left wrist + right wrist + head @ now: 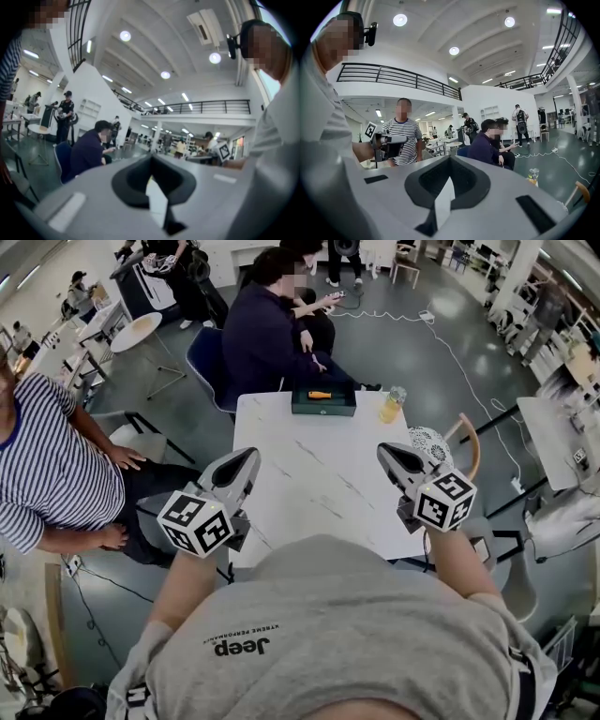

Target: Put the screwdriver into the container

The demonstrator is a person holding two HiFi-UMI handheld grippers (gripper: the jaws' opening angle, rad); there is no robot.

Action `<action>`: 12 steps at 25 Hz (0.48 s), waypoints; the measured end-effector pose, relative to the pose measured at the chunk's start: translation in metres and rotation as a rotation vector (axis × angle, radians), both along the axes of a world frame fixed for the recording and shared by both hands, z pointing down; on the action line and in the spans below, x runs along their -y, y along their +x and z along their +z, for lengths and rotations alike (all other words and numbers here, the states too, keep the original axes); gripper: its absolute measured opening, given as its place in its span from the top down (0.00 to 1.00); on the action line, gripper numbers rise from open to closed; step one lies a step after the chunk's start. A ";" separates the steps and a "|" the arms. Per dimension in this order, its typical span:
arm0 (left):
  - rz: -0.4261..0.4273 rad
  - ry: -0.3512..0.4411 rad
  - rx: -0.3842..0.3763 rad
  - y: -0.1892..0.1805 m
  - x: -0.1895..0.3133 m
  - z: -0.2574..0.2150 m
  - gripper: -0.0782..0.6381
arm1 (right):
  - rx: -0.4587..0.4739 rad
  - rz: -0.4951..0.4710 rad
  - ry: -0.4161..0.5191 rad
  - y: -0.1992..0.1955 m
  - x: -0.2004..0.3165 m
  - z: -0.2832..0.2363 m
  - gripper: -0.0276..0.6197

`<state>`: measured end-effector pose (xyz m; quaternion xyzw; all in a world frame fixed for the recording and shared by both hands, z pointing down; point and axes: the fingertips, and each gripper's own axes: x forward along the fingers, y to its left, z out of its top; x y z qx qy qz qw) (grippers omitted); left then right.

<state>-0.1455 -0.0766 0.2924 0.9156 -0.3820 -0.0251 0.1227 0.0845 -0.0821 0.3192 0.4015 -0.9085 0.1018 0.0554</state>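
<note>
A dark green container (323,401) stands at the far edge of the white table (309,484). An orange screwdriver (320,395) lies inside it. My left gripper (250,457) hovers over the table's near left side, jaws together, holding nothing. My right gripper (385,453) hovers over the near right side, also shut and empty. Both point toward the container, well short of it. In the left gripper view the jaws (151,157) meet at the tip; in the right gripper view they (450,158) do too. The container is hidden in both gripper views.
A bottle of yellow drink (393,405) stands right of the container. A seated person in a dark jacket (267,334) is behind the table. A person in a striped shirt (47,465) stands at the left. A wooden-backed chair (467,442) is at the right edge.
</note>
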 end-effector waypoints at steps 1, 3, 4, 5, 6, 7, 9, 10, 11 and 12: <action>0.000 0.000 0.000 0.000 0.000 0.000 0.88 | -0.001 -0.001 0.001 0.000 0.000 0.000 0.95; 0.001 0.000 0.000 0.001 -0.001 -0.001 0.88 | -0.003 -0.003 0.002 0.000 -0.001 -0.001 0.95; 0.002 0.001 -0.001 0.001 -0.002 -0.001 0.88 | -0.004 -0.003 0.002 0.000 -0.001 -0.001 0.95; 0.003 0.002 -0.001 0.001 -0.002 -0.001 0.88 | -0.004 -0.003 0.003 0.000 -0.001 -0.001 0.95; 0.003 0.002 -0.002 0.001 -0.002 -0.001 0.88 | -0.004 -0.003 0.004 0.000 -0.001 -0.001 0.95; 0.004 0.002 -0.003 0.001 -0.003 -0.001 0.88 | -0.004 -0.003 0.005 0.000 -0.002 -0.001 0.95; 0.004 0.001 -0.003 0.002 -0.003 0.000 0.89 | -0.005 -0.003 0.006 0.001 -0.002 0.000 0.95; 0.004 0.000 -0.004 0.002 -0.004 0.000 0.88 | -0.005 -0.003 0.006 0.001 -0.002 0.000 0.95; 0.003 0.000 -0.004 0.002 -0.004 0.001 0.88 | -0.004 -0.004 0.006 0.002 -0.003 0.001 0.95; 0.002 -0.001 -0.004 0.002 -0.004 0.002 0.88 | -0.004 -0.004 0.007 0.002 -0.003 0.002 0.95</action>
